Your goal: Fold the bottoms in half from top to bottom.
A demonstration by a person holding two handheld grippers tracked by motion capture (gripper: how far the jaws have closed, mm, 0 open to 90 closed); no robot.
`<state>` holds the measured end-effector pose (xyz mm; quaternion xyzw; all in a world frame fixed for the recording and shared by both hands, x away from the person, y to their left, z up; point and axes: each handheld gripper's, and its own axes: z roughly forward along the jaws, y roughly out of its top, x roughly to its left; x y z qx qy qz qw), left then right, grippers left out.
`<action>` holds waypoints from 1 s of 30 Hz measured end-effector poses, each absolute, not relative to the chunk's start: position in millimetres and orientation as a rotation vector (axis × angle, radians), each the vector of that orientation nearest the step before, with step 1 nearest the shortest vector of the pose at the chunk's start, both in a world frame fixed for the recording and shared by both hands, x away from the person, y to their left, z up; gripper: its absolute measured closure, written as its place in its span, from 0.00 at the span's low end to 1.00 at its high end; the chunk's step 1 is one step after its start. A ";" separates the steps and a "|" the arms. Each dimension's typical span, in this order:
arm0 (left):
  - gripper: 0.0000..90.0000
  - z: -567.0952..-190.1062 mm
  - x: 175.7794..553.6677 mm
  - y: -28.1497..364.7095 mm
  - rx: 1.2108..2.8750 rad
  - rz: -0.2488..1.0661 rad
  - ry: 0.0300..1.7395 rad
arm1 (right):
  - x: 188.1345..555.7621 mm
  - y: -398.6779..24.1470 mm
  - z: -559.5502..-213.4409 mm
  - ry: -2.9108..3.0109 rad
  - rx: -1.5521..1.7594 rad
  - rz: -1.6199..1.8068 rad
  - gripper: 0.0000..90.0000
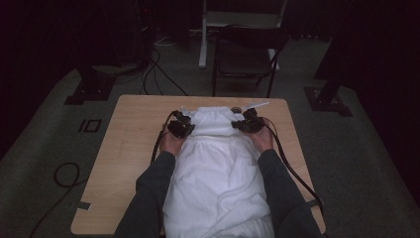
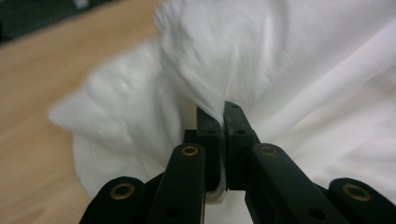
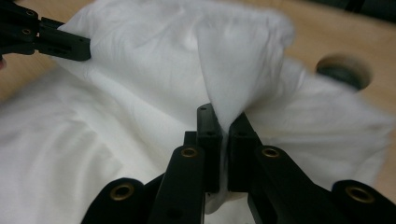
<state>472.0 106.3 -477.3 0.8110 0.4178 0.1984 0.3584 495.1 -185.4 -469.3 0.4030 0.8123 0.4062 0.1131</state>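
A white cloth garment [image 1: 215, 168] lies along the middle of the wooden table [image 1: 129, 148], its far end gathered between the two hands. My left gripper [image 1: 181, 126] sits at the cloth's left side, and the left gripper view has its jaws shut on a raised fold of the white cloth [image 2: 261, 70]. At the right side, my right gripper [image 1: 247, 121] is shut on another pinched fold of the cloth [image 3: 233, 79]. The left gripper's black jaws [image 3: 60, 44] also appear at the upper left of the right gripper view, clamped on the cloth's far side.
A round hole [image 3: 343, 72] in the tabletop lies just beyond the cloth, near the table's far edge. A dark chair [image 1: 245, 57] stands behind the table, and cables [image 1: 158, 74] run over the floor. Bare wood lies to the left and right of the cloth.
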 end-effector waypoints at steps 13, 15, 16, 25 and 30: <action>0.97 -423.5 364.8 114.1 2.094 0.373 0.821 | 401.0 -220.1 -415.2 2.438 0.927 1.332 0.96; 0.96 -442.1 349.1 112.9 2.139 0.322 0.828 | 384.7 -222.4 -429.2 2.490 0.930 1.336 0.96; 0.96 -454.6 342.8 112.0 2.156 0.282 0.840 | 377.9 -222.1 -439.4 2.527 0.939 1.320 0.96; 0.95 -532.7 338.3 105.6 2.341 0.198 0.919 | 364.2 -206.6 -524.0 2.732 1.083 1.127 0.95; 0.95 -533.5 361.7 109.1 2.343 0.260 0.928 | 380.1 -198.4 -532.7 2.711 1.164 1.134 0.95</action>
